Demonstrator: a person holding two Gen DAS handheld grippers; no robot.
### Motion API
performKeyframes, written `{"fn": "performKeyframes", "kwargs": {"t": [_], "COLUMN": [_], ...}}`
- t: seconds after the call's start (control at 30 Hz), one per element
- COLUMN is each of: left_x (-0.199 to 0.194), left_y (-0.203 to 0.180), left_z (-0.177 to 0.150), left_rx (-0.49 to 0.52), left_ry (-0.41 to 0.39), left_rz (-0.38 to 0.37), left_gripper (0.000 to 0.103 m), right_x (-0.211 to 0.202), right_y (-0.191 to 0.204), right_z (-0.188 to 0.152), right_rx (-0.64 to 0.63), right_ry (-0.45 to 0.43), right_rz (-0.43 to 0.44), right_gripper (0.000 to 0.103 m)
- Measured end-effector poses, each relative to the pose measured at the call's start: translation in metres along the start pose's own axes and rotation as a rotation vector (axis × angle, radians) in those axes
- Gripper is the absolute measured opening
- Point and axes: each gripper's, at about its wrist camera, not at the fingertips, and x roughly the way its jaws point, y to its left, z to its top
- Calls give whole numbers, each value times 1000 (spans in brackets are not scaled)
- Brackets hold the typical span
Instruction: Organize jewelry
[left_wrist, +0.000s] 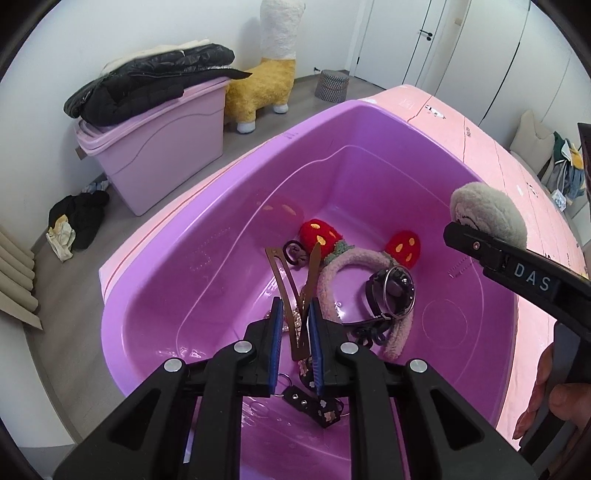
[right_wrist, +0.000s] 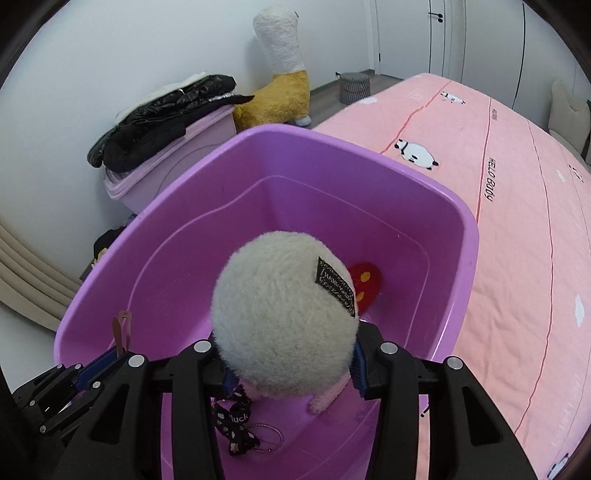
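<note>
A purple plastic tub sits on the pink bed. My left gripper is shut on brown metal hair clips and holds them over the tub; the clips also show in the right wrist view. In the tub lie a pink fuzzy headband with red mushroom ears, a wristwatch and a black strap with white dots. My right gripper is shut on a fluffy grey-white pom-pom above the tub; it shows in the left wrist view.
The pink bedsheet stretches right of the tub. On the floor to the left stand a lilac storage box with a black jacket on top and a yellow alpaca toy. Clothes lie on the floor.
</note>
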Motion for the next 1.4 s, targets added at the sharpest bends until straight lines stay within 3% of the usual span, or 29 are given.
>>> {"fn": "performKeyframes", "kwargs": {"t": [0.03,0.1,0.17,0.23,0.53,0.83,1.4], "left_x": [1,1,-4,-11,-17,-30,-54], "left_y": [1,-1,-5,-5,-2,-5,1], "left_z": [1,1,1,0,-4,-8,-15], "left_rx": [-4,-4,17,15,-18,-27,-48], "left_ry": [3,2,-25,-63,-58,-72,-100], "left_rz": [2,9,36,53,65,83,134], "left_gripper": [17,33,72,83,84,94,96], "right_x": [2,3,0,-4,-19,-28,-57], "right_y": [0,-1,-3,-4,-11,-7,-8], "right_z": [0,2,2,2,-1,-16,-54], "right_rx": [4,16,20,26,37,24,5], "right_ry": [12,23,5,-10,-47,-59,-110], "right_rz": [0,-13,-36,-53,-30,-26,-48], "right_gripper": [49,57,61,63,63,63,63]}}
